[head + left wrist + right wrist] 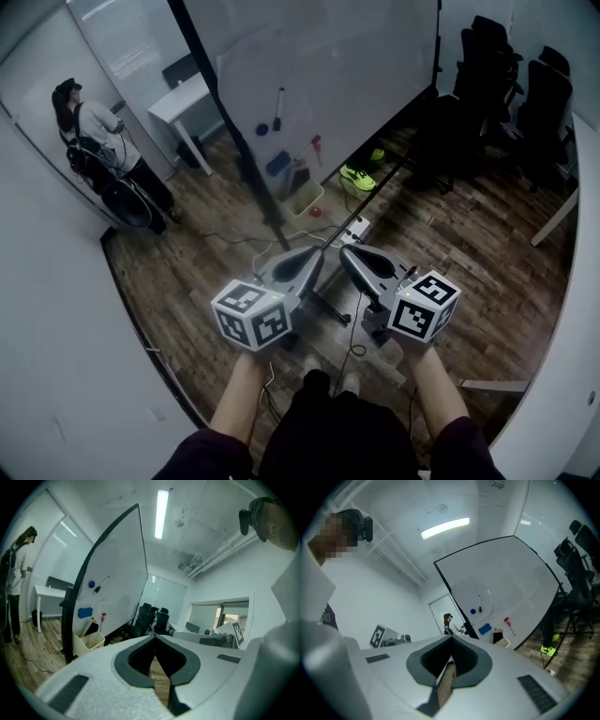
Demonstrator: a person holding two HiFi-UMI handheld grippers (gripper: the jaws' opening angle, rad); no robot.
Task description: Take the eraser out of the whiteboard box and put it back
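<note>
A large whiteboard [319,75] on a stand is ahead of me. A cream box [309,199] hangs at its lower edge with a dark flat thing [300,178] standing in it. A blue eraser-like block [277,164] sticks to the board just above the box [91,641], and it shows again as the blue block [484,629] in the right gripper view. Both grippers are held side by side, well short of the board. My left gripper [320,250] is shut with nothing in it. My right gripper [344,251] is also shut and holds nothing.
A marker [279,97], a blue magnet [262,128] and a red item [317,143] are on the board. A person [103,150] stands at the left near a white desk [183,103]. Black chairs [511,84] fill the far right. Yellow-green shoes [358,175] and cables lie on the wooden floor.
</note>
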